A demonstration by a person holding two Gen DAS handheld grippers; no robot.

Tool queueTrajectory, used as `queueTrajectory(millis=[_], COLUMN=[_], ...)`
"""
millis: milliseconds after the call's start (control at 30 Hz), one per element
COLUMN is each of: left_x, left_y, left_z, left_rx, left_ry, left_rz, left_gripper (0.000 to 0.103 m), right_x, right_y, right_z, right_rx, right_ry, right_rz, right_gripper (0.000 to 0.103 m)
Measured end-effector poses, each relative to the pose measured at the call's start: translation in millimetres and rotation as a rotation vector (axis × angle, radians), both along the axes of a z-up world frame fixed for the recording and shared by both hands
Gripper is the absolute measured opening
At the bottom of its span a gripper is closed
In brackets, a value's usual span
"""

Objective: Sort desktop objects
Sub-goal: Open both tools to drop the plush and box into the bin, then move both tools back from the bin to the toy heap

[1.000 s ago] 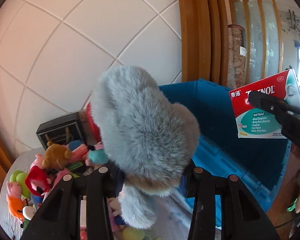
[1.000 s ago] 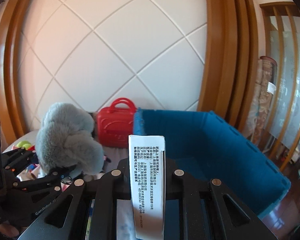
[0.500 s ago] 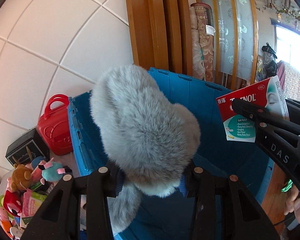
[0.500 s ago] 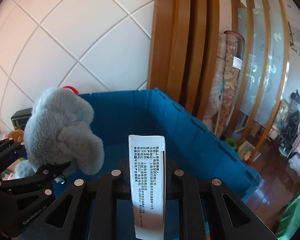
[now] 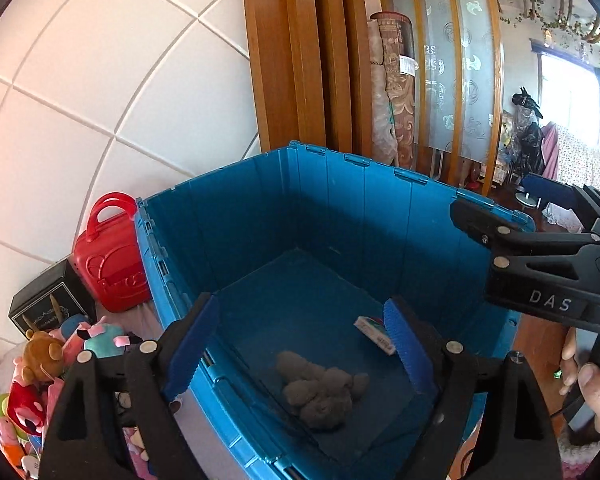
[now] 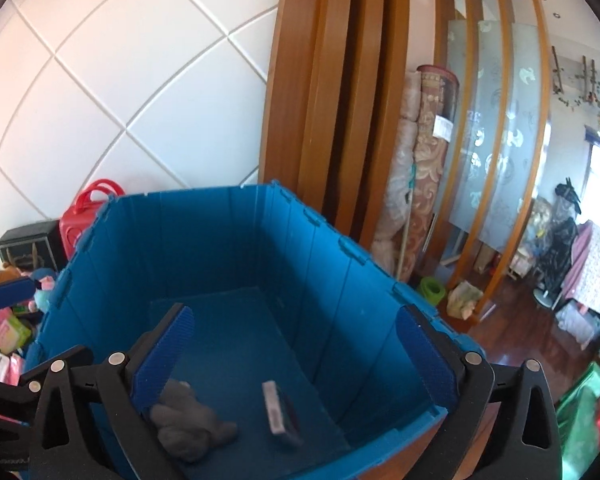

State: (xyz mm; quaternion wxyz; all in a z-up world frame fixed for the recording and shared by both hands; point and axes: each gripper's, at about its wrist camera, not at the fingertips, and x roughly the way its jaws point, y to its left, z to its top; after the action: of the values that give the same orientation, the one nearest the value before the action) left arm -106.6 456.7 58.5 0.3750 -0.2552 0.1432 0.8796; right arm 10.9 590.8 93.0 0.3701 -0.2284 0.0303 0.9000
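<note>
Both grippers hang over the blue crate (image 5: 340,208), jaws opening with nothing between them: left gripper (image 5: 300,340), right gripper (image 6: 296,356). The grey plush (image 5: 320,392) and medicine box (image 6: 276,408) lie on the crate floor, dropped there for sorting, while more toys (image 5: 40,364) wait on the bench to the left.

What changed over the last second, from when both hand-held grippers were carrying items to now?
Both let go: the grey plush toy left the left hand-held gripper, the medicine box the right hand-held gripper; both lie in the blue crate. Jaws are opening, nothing between them. The red case stayed put.
</note>
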Motion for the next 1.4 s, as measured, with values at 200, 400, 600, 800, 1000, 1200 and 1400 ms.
queueTrajectory(millis=[200,400,600,800,1000,1200,1400], left_x=[12,24,24,20,6,-9,-13], left_y=[-35,-81,-134,-199,-290,-388,-460], left_z=[7,5,-6,-23,-39,-65,-123], left_rx=[0.028,0.052,0.063,0.033,0.008,-0.027,-0.123], left_ry=[0.004,0.038,0.024,0.011,-0.003,-0.023,-0.132], left_rz=[0.015,0.064,0.158,0.26,0.404,0.551,0.634], left_gripper=[0.086,0.086,0.086,0.086,0.086,0.086,0.086], right_x=[28,58,49,22,-12,-35,-81], right_y=[-36,-83,-100,-134,-189,-246,-325], right_z=[18,22,-7,-32,-40,-55,-93], right_rx=[0.063,0.109,-0.174,-0.242,-0.223,-0.291,-0.219], right_ry=[0.092,0.259,0.297,0.239,0.183,0.253,0.009], right_rz=[0.014,0.14,0.331,0.316,0.373,0.584,0.638], right_gripper=[0.103,0.103,0.103,0.103,0.103,0.103,0.103])
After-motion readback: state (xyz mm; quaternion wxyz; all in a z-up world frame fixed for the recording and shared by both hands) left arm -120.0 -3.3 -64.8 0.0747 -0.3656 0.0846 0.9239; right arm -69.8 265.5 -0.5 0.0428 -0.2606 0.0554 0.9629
